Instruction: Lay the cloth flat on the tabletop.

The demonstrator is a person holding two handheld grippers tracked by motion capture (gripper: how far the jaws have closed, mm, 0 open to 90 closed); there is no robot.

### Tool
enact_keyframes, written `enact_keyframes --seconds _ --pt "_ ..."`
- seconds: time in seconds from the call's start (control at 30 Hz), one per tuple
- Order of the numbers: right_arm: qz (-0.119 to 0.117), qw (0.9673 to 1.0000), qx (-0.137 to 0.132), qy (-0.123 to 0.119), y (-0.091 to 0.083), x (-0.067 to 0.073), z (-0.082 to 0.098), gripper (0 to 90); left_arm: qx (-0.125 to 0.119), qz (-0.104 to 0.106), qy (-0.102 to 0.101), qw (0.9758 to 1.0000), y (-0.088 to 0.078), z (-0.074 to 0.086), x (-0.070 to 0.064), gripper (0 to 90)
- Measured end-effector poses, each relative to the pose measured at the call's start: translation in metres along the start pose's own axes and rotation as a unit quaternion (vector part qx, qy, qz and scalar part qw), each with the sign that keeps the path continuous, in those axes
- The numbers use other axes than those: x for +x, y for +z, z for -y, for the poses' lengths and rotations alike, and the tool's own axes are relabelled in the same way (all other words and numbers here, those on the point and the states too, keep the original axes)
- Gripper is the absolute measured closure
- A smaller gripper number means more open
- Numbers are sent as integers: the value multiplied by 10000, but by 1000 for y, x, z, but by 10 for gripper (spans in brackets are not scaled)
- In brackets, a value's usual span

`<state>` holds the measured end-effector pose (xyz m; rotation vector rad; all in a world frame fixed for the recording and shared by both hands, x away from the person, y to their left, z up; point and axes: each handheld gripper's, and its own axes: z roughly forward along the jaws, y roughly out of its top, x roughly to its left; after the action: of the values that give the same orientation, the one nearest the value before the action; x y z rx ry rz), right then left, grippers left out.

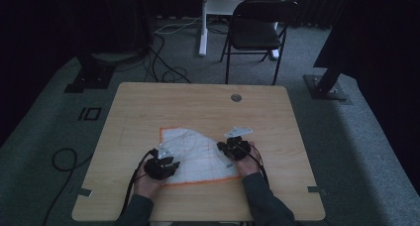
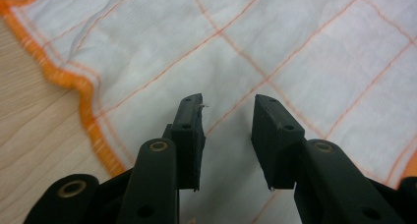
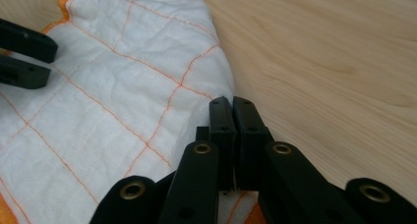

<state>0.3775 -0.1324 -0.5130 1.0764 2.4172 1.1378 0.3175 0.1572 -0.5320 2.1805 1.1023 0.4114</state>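
Item: cloth (image 1: 195, 154), checked, orange-hemmed, lay partly folded on my table (image 1: 148, 107). My right gripper (image 3: 231, 103) pinched its edge; left gripper (image 2: 227, 111) hung apart above. Folding unfinished, I judged.

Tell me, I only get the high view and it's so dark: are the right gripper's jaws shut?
Observer: Yes. In the right gripper view, the right gripper has its jaws pressed together at the edge of the cloth, and they seem to pinch it.
Operator: What about the left one?
Observer: The left gripper is open over the cloth, with nothing between its pads.
Operator: Is the cloth smooth?
Observer: No. It has fine creases, and its orange hem runs wavy beside the left gripper.
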Motion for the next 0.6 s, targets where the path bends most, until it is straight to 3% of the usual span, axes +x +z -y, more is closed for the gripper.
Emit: enact_keyframes --seconds 0.1,0.2,0.37,0.5,0.6 --pt "153 9999 -55 35 -8 -6 2 888 2 32 14 10000 2 -2 -2 651" --pt "358 9990 -107 226 -20 -16 6 887 -10 54 38 10000 5 -5 -4 650" --pt "500 9976 -198 434 -30 -28 10 887 -5 84 74 9999 4 -7 -6 645" --pt "406 9974 -351 478 -35 -27 12 886 10 133 90 9999 5 -8 -7 643" --pt "231 9986 -376 280 -33 -13 10 884 38 133 122 9998 7 -7 -8 642"
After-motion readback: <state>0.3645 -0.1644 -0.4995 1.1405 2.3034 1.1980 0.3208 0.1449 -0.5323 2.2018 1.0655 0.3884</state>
